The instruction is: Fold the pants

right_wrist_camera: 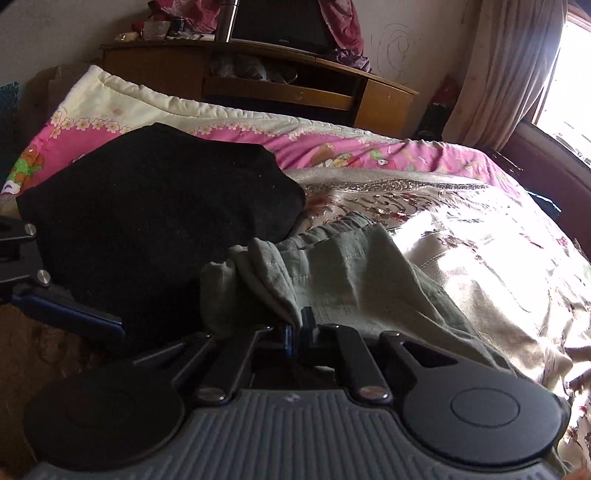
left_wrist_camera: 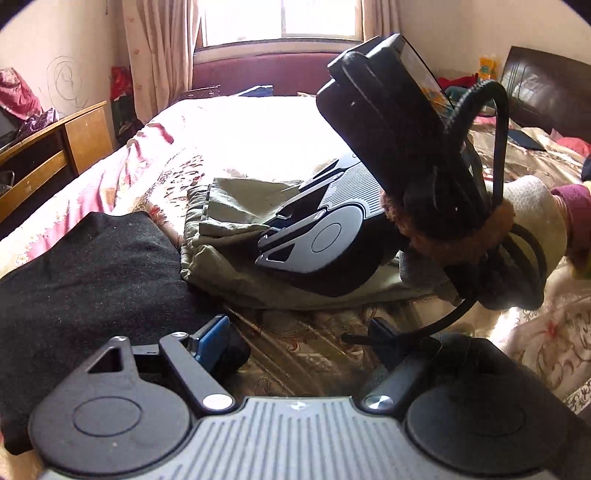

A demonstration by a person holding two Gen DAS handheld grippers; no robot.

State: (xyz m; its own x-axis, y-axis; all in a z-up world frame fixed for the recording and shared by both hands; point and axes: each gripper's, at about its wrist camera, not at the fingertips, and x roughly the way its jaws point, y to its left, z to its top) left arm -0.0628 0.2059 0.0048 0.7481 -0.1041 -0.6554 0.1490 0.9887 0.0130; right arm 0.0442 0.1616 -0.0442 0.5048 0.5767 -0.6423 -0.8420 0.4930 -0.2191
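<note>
Olive-green pants (left_wrist_camera: 229, 221) lie partly folded on the bed; they also show in the right wrist view (right_wrist_camera: 354, 273). My right gripper (right_wrist_camera: 297, 334) is shut on a bunched edge of the pants near the elastic waistband. It also shows in the left wrist view (left_wrist_camera: 280, 218), resting on the pants. My left gripper (left_wrist_camera: 291, 339) is open and empty, low over the bedspread in front of the pants. Its blue-padded finger (left_wrist_camera: 212, 341) lies beside a black garment (left_wrist_camera: 92, 280), and that finger also shows in the right wrist view (right_wrist_camera: 70, 314).
The black garment (right_wrist_camera: 155, 206) lies left of the pants on the patterned bedspread (right_wrist_camera: 480, 236). A pink floral quilt (right_wrist_camera: 258, 136) covers the bed's far side. A wooden cabinet (right_wrist_camera: 295, 85) stands beyond. A dark headboard (left_wrist_camera: 546, 92) and a window (left_wrist_camera: 280, 18) are behind.
</note>
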